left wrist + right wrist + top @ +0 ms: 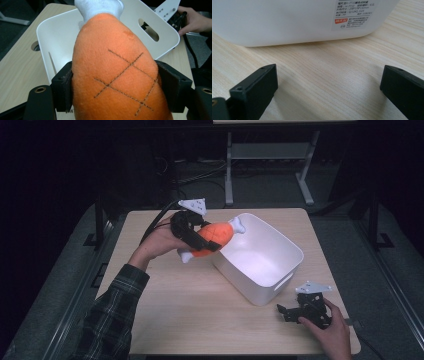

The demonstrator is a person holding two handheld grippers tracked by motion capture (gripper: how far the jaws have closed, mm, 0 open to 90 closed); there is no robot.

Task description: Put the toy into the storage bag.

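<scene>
Right gripper view had a white label (352, 15) on the bin's (287, 22) outer wall: red logo block, several lines of small print, too blurred to read beyond what looked like "PP" and a model number. No other writing seen anywhere.

Left tongs (200, 237) were pinching the orange plush drumstick (212, 239) across its fat middle; left gripper view showed both black jaws pressed into the fabric on either side, stitched crosshatch facing the camera, white bone end (100, 8) pointing away toward the bin (160, 25). High view put the toy off the tabletop (165, 320), held at the bin's near-left rim, one white knob over the rim edge, the other hanging outside it.

Right tongs (296, 311) sat low on the tabletop just beside the bin's handle-end corner, jaws spread wide with bare wood between them (327, 82), nothing gripped. Well apart from the toy.
</scene>
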